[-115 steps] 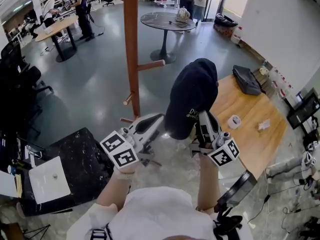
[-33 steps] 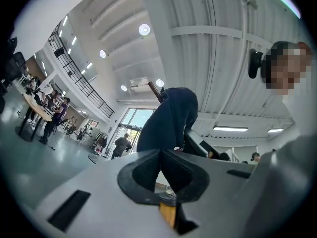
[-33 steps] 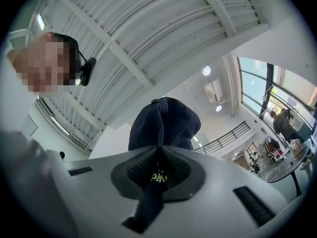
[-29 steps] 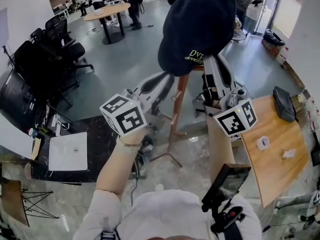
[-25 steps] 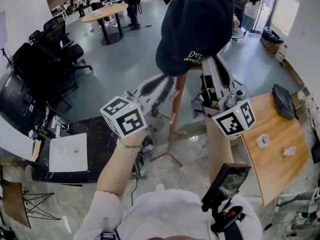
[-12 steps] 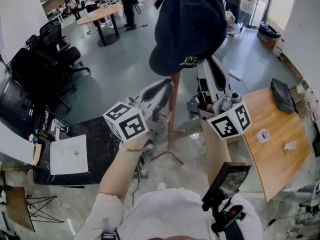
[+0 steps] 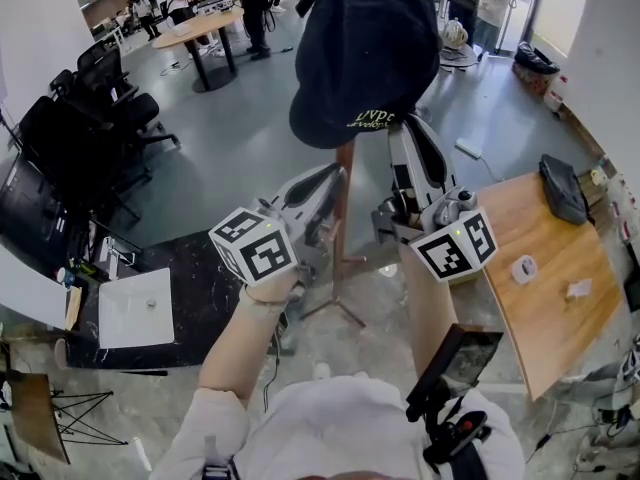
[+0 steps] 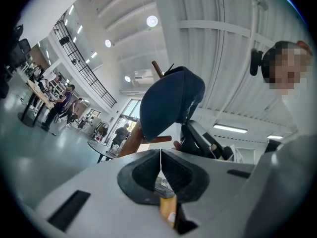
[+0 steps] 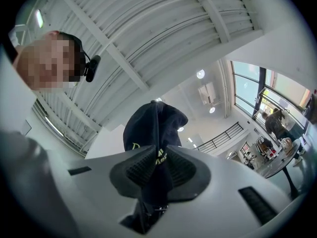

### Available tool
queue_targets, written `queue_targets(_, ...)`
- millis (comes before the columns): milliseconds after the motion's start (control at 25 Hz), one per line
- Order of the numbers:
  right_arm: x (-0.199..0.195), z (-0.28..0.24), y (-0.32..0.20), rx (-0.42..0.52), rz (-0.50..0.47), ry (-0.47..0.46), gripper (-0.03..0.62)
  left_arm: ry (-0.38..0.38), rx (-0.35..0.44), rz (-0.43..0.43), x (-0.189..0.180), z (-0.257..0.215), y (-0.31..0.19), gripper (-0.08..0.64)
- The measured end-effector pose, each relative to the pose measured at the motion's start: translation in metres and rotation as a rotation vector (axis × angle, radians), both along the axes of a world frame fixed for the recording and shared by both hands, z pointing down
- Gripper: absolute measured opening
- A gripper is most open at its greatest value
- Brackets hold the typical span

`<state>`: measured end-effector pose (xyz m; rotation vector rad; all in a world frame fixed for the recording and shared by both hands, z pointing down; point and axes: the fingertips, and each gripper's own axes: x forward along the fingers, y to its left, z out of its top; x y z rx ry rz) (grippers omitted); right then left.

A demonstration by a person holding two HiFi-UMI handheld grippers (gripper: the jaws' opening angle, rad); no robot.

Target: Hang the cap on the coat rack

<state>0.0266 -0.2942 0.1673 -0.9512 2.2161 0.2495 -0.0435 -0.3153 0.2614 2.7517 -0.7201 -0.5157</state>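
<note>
- Navy cap (image 7: pixel 370 48) is clamped by its edge in the right gripper (image 7: pixel 403 133), held high at the wooden coat rack (image 7: pixel 344 203).
- Left gripper (image 7: pixel 333 176) jaws are pressed together, empty.

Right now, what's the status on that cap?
Right gripper shut on cap, held up at coat rack. Left gripper shut, empty. Nothing seen in the way.

Both arms up out front, left gripper (image 7: pixel 335 176) jaws squeezed together, right gripper (image 7: pixel 404 130) a bit higher, jaws pinching the cap (image 7: pixel 365 43).
</note>
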Motion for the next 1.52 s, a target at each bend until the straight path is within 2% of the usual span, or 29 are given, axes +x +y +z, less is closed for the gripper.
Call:
queue_targets(400,0.007,0.055,-0.003,-0.133,-0.015,-0.012,0.052,-0.014,-0.03,-0.016,0.006,0.021,0.014,0.009)
queue_targets(560,0.008,0.085,0.002,-0.193,-0.014,-0.009,0.052,-0.008,-0.031,-0.025,0.004,0.043,0.026,0.009)
queue_targets(680,0.014,0.112,0.006,-0.256,-0.009,-0.013,0.052,-0.031,-0.08,-0.02,0.009,0.068,0.036,0.009)
queue_targets(880,0.026,0.152,0.017,-0.34,0.017,-0.032,0.052,-0.013,-0.146,0.027,0.024,0.116,0.043,0.009)
queue_targets(1040,0.019,0.172,0.01,-0.426,-0.061,-0.133,0.052,0.024,-0.204,0.049,0.031,0.126,0.037,0.009)
queue_targets(1200,0.027,0.185,0.025,-0.43,0.008,-0.094,0.052,0.013,-0.227,0.087,0.051,0.144,0.047,0.009)
queue_targets(1520,0.075,0.226,0.058,-0.5,0.147,-0.146,0.052,0.011,-0.266,0.242,0.099,0.171,0.073,0.009)
